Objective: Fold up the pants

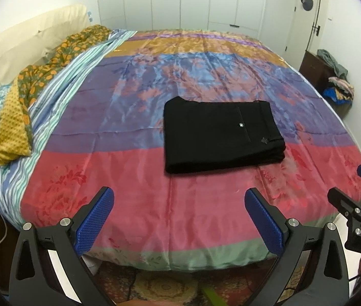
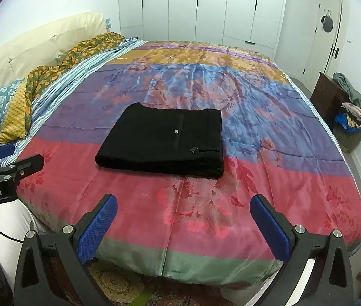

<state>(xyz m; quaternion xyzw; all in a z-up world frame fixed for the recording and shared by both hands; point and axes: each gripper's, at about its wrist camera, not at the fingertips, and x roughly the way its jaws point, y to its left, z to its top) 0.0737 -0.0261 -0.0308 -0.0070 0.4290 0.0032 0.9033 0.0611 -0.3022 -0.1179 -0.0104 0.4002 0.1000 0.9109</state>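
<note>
Judging by how things lie, you are at the very end of the task: the black pants [image 1: 221, 135] already sit as a compact, squared bundle on the bedspread [image 1: 134, 199], and neither tool touches them. Your left gripper [image 1: 179, 216] hangs over the near edge of the bed, short of the pants, with its blue pads spread wide and nothing between them. Your right gripper [image 2: 183, 223] is held the same way, fingers wide apart and empty, also on the near side of the pants; its tip shows at the right edge of the left wrist view.

Any next move would probably be small. If you want a tidier result, come in toward the pants from the near side and press or square the stacked edges; otherwise, simply keep both tools clear of the bundle.

Look at the pants themselves: they lie flat in several layers, with the stacked fold edges showing along the near side and the right-hand corner. On the top layer you can see a pocket slit with a small pale button [image 2: 176, 131] and a tiny emblem nearer the waistband edge. The outline is fairly rectangular, slightly uneven at the far left corner. Left of the pants, well apart, the pillows [image 1: 9, 125] lie at the head of the bed.
</note>
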